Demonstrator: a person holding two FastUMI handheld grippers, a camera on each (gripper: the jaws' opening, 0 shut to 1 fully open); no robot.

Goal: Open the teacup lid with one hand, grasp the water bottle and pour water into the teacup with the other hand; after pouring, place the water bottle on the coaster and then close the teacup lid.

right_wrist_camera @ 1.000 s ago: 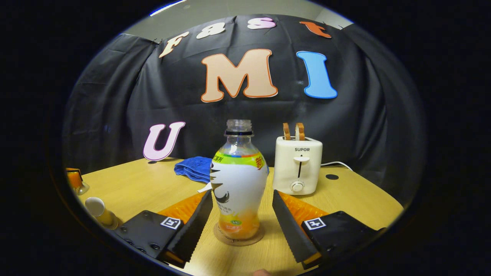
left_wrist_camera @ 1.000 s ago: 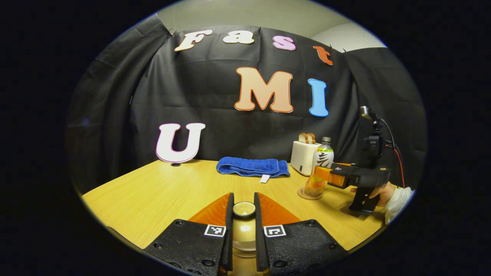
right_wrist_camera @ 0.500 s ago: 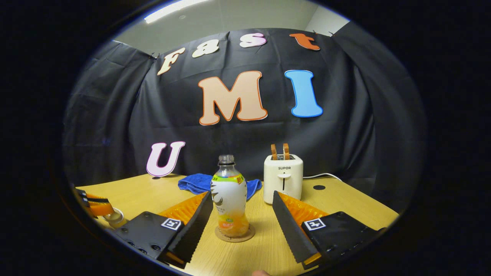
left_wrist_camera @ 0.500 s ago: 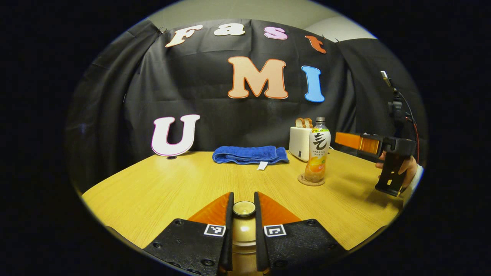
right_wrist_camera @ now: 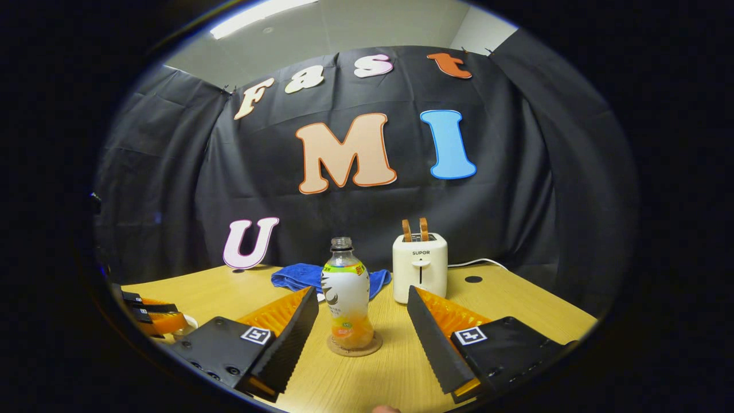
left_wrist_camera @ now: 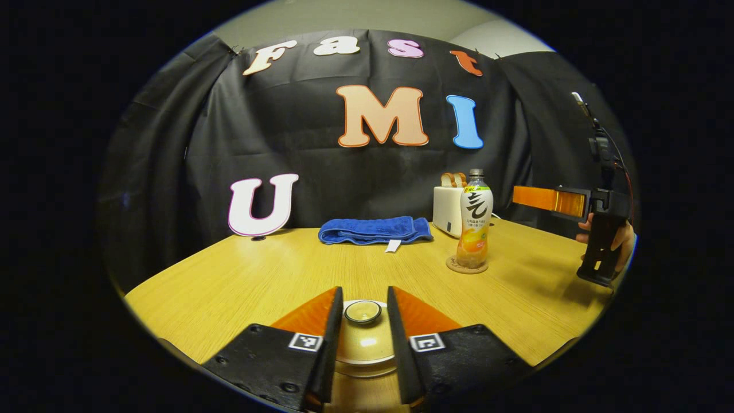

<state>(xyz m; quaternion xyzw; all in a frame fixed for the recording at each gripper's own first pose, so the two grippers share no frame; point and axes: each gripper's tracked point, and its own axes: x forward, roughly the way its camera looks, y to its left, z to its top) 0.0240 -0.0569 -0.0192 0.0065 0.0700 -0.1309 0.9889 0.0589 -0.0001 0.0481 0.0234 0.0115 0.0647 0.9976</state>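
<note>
The teacup lid point(left_wrist_camera: 363, 332) sits at the bottom centre of the left gripper view, down on the cup, with its small knob between the fingers of your left gripper point(left_wrist_camera: 363, 338). Those fingers stand spread to either side of the lid; I see a gap on both sides, so they are parted and pressing on nothing. My reading is that the lid is set down and closed, which is why the gripper has no need to hold it.

The water bottle point(right_wrist_camera: 346, 298) stands upright on the round coaster point(right_wrist_camera: 354, 347), lower centre of the right gripper view, with no cap on its neck. That is the spot the task asks for, and the coaster sits under its whole base. Your right gripper point(right_wrist_camera: 361, 335) has its fingers wide apart with the bottle farther off between them, not touching, so it holds nothing either. In the left gripper view you can see that same gripper at the right edge, raised above the table point(left_wrist_camera: 241, 281) in your hand point(left_wrist_camera: 622, 244), well clear of the bottle.

Behind the bottle, centre right, are the toaster point(right_wrist_camera: 420, 267) and a folded blue towel point(left_wrist_camera: 374, 230); neither is in your way.

Judging by this layout, the task looks essentially finished; draw the left gripper away without nudging the lid.
</note>
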